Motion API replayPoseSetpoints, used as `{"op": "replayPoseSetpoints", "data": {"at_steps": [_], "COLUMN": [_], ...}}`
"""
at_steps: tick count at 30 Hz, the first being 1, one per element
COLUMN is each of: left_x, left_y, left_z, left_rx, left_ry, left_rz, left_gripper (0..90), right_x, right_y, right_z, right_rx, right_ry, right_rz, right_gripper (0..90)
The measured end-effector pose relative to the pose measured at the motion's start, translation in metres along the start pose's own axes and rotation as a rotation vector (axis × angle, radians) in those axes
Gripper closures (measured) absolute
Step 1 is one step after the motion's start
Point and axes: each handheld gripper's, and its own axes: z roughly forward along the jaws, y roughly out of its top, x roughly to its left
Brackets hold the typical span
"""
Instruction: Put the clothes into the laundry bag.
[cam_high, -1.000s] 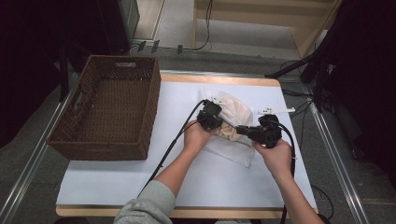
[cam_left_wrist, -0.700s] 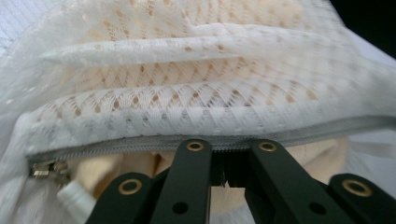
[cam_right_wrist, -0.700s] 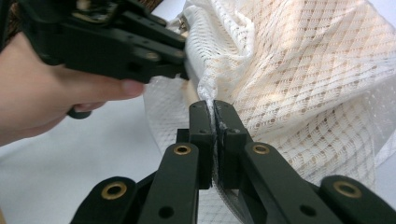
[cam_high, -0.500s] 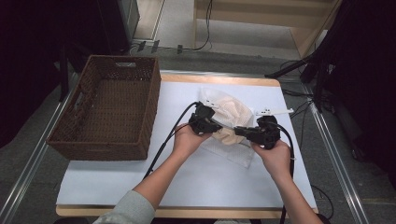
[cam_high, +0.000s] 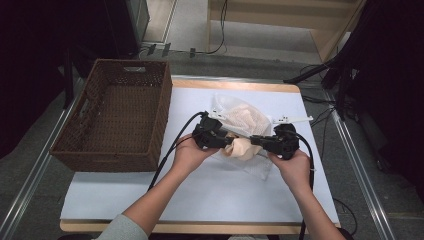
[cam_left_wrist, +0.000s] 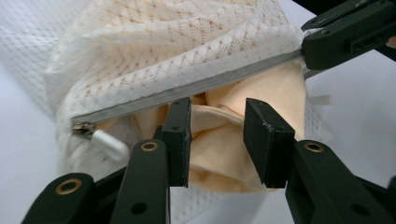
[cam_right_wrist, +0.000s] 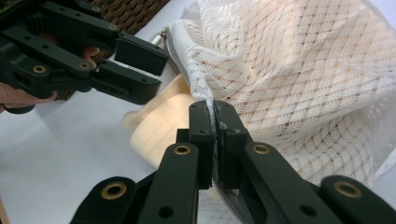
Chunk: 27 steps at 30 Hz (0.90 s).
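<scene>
White mesh laundry bag (cam_high: 240, 117) with a zipper lies on the white sheet covering the table (cam_high: 125, 200), toward the far right part, well short of the right edge. A peach-coloured soft cloth (cam_high: 241, 148) bulges out of its open mouth on the near side.

Right gripper (cam_high: 256, 140): jaws pressed together, pinching the bag's zipper edge; in the right gripper view (cam_right_wrist: 214, 122) the white mesh hem runs down between the two black pads, which sit tight on it.

Left gripper (cam_high: 226, 138): jaws have just been opening. In the left gripper view (cam_left_wrist: 218, 140) the pads stand apart with a clear gap; a fold of the peach cloth (cam_left_wrist: 219, 140) sits between them, and the pads are not squeezing it. Grey zipper tape (cam_left_wrist: 187, 91) runs across just above the jaws, with the white zipper pull (cam_left_wrist: 109, 144) at its left end in that view. The right gripper clamps the tape's other end at the upper right of the view.

The two grippers face each other across the bag mouth, close together.

Dark brown woven wicker basket (cam_high: 117, 115), rectangular, stands at the table's far left, overhanging the left edge, well apart from the bag. A thin white plastic strip (cam_high: 292, 119) lies just right of the bag.
</scene>
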Motion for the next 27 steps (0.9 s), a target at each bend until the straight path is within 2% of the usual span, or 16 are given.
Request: {"op": "replayPoseSetpoints", "data": {"at_steps": [2,4,6,8,10,14,18,19,21,24,27], "left_x": [0.001,0.004,0.009,0.012,0.021,0.029,0.037,0.041,0.043,0.045,0.045], "left_y": [-0.003,-0.007,-0.012,-0.014,-0.021,-0.027,-0.034,-0.038,-0.042,-0.049,-0.054], "left_z": [-0.004,-0.009,-0.014,-0.016,-0.020,-0.020,-0.017,-0.013,-0.008,-0.001,0.001], "left_rx": [0.001,0.003,-0.017,-0.016,-0.030,-0.019,-0.023,-0.001,0.034,0.065,0.087], "left_ry": [0.005,0.029,0.027,0.037,0.058,0.081,0.093,0.096,0.108,0.101,0.084], "left_rz": [-0.001,0.016,-0.005,-0.013,-0.036,-0.059,-0.089,-0.115,-0.121,-0.143,-0.142], "left_gripper": [60.0,57.0,54.2,52.3,50.7,46.0,45.2,45.6,50.8,66.9,85.8], "right_x": [0.000,0.000,0.001,0.002,0.002,0.004,0.004,0.004,0.004,0.005,0.006], "right_y": [0.000,0.000,0.000,0.000,-0.001,-0.001,-0.001,-0.001,-0.001,-0.001,-0.002], "right_z": [-0.001,-0.001,0.000,0.000,0.001,0.001,0.000,0.000,0.000,0.001,0.002], "right_rx": [0.000,0.001,0.003,0.007,0.008,0.012,0.011,0.010,0.012,0.015,0.016], "right_ry": [0.000,0.001,0.003,0.003,0.006,0.007,0.008,0.010,0.014,0.018,0.022], "right_rz": [0.001,0.001,0.000,-0.001,-0.003,-0.002,-0.005,-0.003,0.000,-0.004,-0.008], "right_gripper": [87.9,87.9,87.9,87.9,87.9,87.9,87.9,87.9,87.9,87.9,87.9]}}
